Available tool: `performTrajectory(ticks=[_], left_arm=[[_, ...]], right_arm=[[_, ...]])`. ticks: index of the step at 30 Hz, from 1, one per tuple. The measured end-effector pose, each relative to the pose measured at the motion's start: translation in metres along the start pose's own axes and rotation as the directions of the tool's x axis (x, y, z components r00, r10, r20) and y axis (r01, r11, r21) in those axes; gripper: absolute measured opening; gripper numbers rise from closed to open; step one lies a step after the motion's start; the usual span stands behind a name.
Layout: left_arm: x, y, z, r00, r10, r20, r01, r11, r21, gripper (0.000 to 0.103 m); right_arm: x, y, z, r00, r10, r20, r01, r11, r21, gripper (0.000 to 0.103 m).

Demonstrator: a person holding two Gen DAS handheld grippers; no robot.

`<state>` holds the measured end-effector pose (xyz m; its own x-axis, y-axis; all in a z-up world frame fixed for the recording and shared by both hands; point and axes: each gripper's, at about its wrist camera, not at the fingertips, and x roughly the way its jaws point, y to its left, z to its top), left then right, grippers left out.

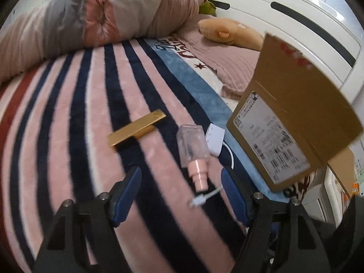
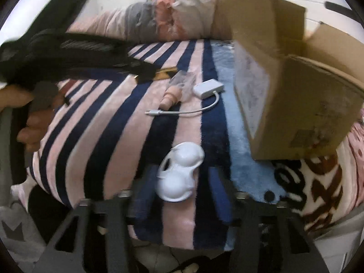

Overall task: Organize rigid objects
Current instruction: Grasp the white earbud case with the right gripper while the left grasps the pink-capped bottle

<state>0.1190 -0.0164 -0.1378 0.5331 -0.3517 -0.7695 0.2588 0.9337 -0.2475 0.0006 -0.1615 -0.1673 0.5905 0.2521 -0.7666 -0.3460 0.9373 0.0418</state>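
Note:
On a striped blanket lie a flat gold bar-shaped object [image 1: 136, 130], a clear bottle with a pink pump [image 1: 194, 152] and a white adapter with a cable [image 1: 215, 140]. An open cardboard box [image 1: 289, 132] stands at the right. My left gripper [image 1: 182, 192] is open just short of the bottle's pump end. In the right wrist view a white moulded plastic piece [image 2: 179, 170] lies between the fingers of my open right gripper [image 2: 179, 191]. The bottle [image 2: 177, 88], adapter [image 2: 208, 88] and box [image 2: 295, 91] lie beyond it. The left gripper's body [image 2: 68, 56] shows at the upper left.
A bunched pink and grey quilt [image 1: 91, 22] lies along the far side of the bed. A tan plush toy [image 1: 229, 31] rests by the white headboard [image 1: 284, 18]. The blanket's near edge [image 2: 159, 241] drops off just under my right gripper.

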Motion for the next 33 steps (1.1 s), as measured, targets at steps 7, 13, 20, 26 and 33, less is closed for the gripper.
performTrajectory(ticks=[7, 13, 20, 26, 33], left_arm=[[0.052, -0.007, 0.013, 0.998, 0.01, -0.067, -0.009, 1.0, 0.018, 0.049], [0.054, -0.011, 0.014, 0.998, 0.045, -0.054, -0.042, 0.998, 0.049, 0.03], [0.015, 0.019, -0.003, 0.986, 0.154, -0.065, -0.15, 0.986, 0.072, 0.029], [0.02, 0.043, -0.013, 0.983, 0.17, -0.074, -0.168, 0.985, 0.024, 0.029], [0.01, 0.044, -0.014, 0.984, 0.174, -0.032, -0.173, 0.985, 0.006, 0.028]], right_arm=[[0.009, -0.008, 0.011, 1.0, 0.009, 0.017, -0.009, 1.0, -0.004, 0.027], [0.016, -0.011, 0.018, 1.0, 0.011, 0.02, -0.01, 1.0, -0.018, 0.027], [0.021, -0.001, 0.025, 0.996, 0.082, 0.037, -0.08, 0.996, -0.047, 0.027], [0.036, 0.004, 0.033, 0.996, 0.084, 0.017, -0.083, 0.995, -0.051, 0.028], [0.028, 0.013, 0.034, 0.997, 0.062, 0.039, -0.058, 0.994, -0.088, 0.027]])
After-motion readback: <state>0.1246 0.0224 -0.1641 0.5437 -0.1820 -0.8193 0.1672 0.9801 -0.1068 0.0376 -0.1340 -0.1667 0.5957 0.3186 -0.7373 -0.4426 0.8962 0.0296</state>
